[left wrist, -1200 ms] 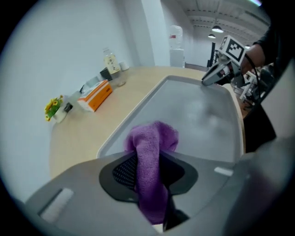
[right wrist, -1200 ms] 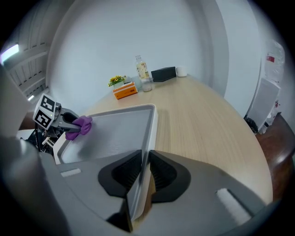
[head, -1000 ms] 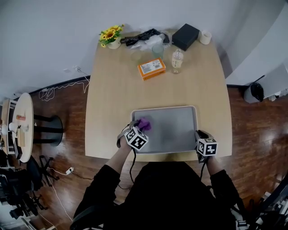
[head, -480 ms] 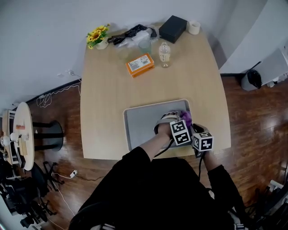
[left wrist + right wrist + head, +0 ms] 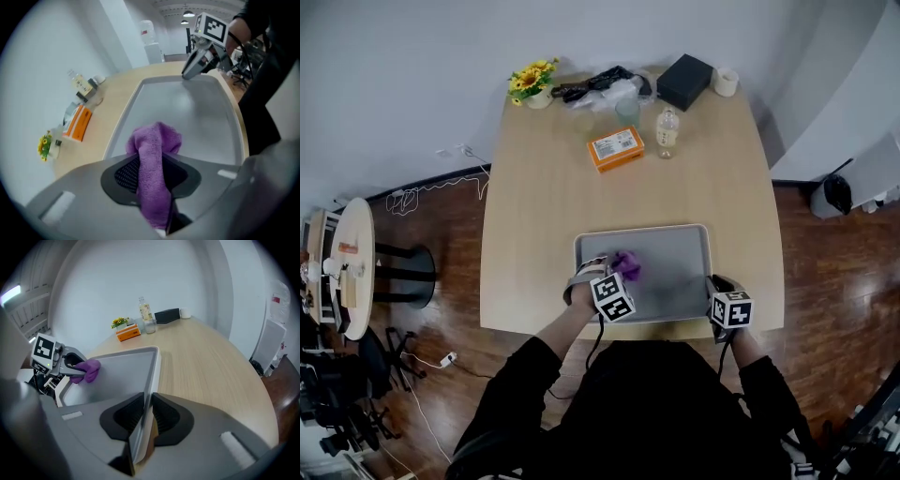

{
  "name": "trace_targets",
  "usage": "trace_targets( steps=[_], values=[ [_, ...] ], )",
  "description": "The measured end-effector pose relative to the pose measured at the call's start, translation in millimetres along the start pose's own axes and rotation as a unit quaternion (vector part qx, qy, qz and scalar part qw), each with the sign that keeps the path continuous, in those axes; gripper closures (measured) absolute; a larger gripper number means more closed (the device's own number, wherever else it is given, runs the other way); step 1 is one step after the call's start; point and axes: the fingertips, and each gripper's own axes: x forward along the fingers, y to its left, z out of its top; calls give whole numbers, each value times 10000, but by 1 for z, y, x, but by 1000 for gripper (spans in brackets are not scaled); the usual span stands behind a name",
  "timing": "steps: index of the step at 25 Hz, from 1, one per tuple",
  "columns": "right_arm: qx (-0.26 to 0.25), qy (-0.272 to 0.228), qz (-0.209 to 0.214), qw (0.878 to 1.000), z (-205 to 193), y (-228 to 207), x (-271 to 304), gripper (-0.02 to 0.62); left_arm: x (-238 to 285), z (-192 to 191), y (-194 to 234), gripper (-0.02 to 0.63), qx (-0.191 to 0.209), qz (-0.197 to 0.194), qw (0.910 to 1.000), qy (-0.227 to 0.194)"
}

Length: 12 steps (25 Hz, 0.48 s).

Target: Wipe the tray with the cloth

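The left tool [image 5: 151, 176] is clamped tight on the purple cloth [image 5: 626, 265], which bunches out past its tips onto the floor of the grey tray [image 5: 675, 253], left of the tray's middle. The right tool [image 5: 146, 417] has its jaws closed on the tray's right rim (the thin edge stands between the pads). The tray lies at the near edge of the surface [image 5: 544, 216]. Well beyond the tray stand an orange box [image 5: 615, 148], a bottle [image 5: 667, 130], a glass [image 5: 627, 108], a black box [image 5: 685, 80] and flowers [image 5: 532, 81].
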Motion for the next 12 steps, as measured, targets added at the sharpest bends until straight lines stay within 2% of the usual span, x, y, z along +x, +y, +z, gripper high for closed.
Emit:
trace_targets(
  steps=[3,6,9,12],
  values=[
    [43,-18,-7,10000,0,0,0,534,-15,-60,12,518,-213,192,9989,382],
    [79,-25,0,10000,0,2,1,534,-20,-82,15,518,-251,327,9973,604],
    [69,-20,22,10000,3,3,1,534,-15,-63,11,518,-16,378,9967,713],
    [78,-53,47,9999,3,4,1,534,-2,-1,-5,518,183,104,9992,330]
  ],
)
